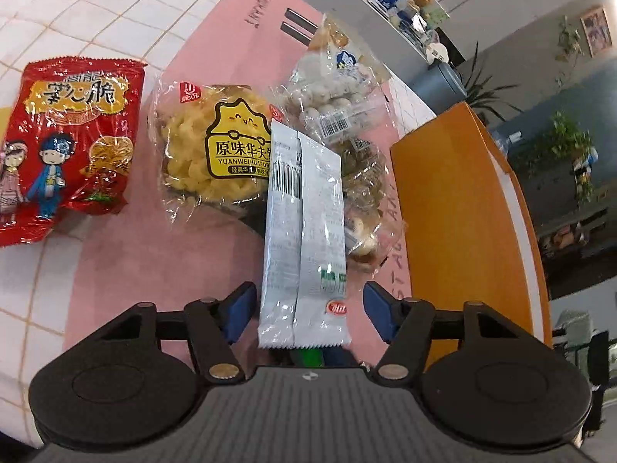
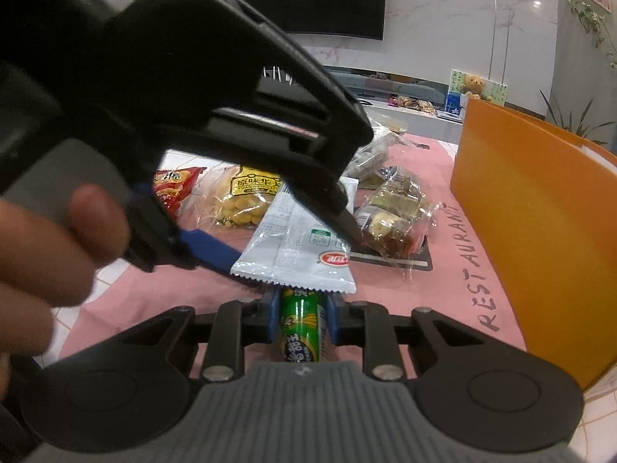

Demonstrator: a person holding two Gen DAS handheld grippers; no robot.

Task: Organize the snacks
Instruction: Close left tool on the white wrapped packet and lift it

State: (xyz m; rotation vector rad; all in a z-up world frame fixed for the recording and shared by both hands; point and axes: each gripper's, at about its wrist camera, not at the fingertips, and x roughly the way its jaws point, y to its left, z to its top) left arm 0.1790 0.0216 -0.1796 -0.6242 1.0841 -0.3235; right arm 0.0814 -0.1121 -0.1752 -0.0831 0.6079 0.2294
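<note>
Straddling the silver-white sachet is the left gripper, its blue pads spread wide with a clear gap on each side of the wrapper, so nothing is being squeezed there yet. The sachet is lying back-side up on the pink mat, its top end overlapping the yellow waffle pack and its right side lying against the clear bags of wrapped sweets.

Over on the other side, the right gripper is pinching a green snack tube between its blue pads, and the tube is sitting just under the sachet's serrated near end (a tight squeeze for two tools in one spot). From that view a person's hand is seen wrapped round the left tool's handle, and the left tool's fingers are coming down on either side of the sachet.

The red crisp bag is lying off toward the mat's left edge, half on the white tiled tabletop. The orange bin is standing along the mat's right edge, and it is looking like the place the snacks are headed.

By my reading, the step in hand is the pick-up of the sachet by the left tool, with the tube already secured. The next move is calling for the left pads to close on the thin wrapper low enough to catch it, without nudging the tube or dragging the waffle pack along.
</note>
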